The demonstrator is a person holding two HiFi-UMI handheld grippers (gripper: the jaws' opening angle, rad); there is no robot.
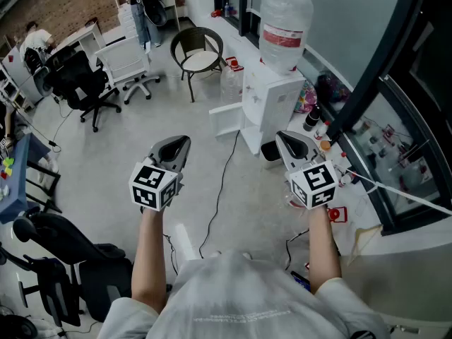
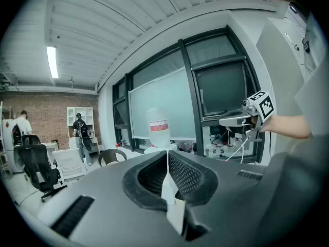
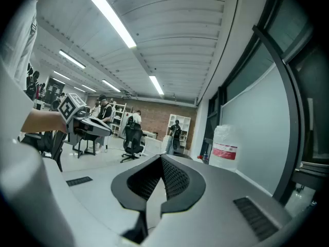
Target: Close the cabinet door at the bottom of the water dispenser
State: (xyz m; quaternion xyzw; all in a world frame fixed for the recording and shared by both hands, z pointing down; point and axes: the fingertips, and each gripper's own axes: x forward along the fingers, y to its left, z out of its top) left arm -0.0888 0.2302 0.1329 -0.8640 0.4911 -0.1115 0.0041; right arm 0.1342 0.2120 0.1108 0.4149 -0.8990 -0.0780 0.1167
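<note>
The white water dispenser [image 1: 272, 96] stands by the window wall with a large clear bottle [image 1: 285, 21] on top. Its bottom cabinet door [image 1: 226, 121] hangs open, swung out to the left over the floor. Both grippers are held well short of it, at about waist height. My left gripper [image 1: 181, 140] is shut and holds nothing; it points toward the open door. My right gripper [image 1: 283, 135] is shut and empty too, in line with the dispenser's right side. In the left gripper view the closed jaws [image 2: 167, 159] aim at the bottle [image 2: 159, 131]. The right gripper view shows closed jaws [image 3: 161, 164] and the bottle [image 3: 224, 148].
A black bin [image 1: 270, 152] sits by the dispenser's base. A cable [image 1: 220, 186] runs across the floor toward me. A round chair [image 1: 198, 48], a white chair [image 1: 128, 63] and a black office chair [image 1: 81, 83] stand further off. The window ledge [image 1: 357, 143] on the right is cluttered.
</note>
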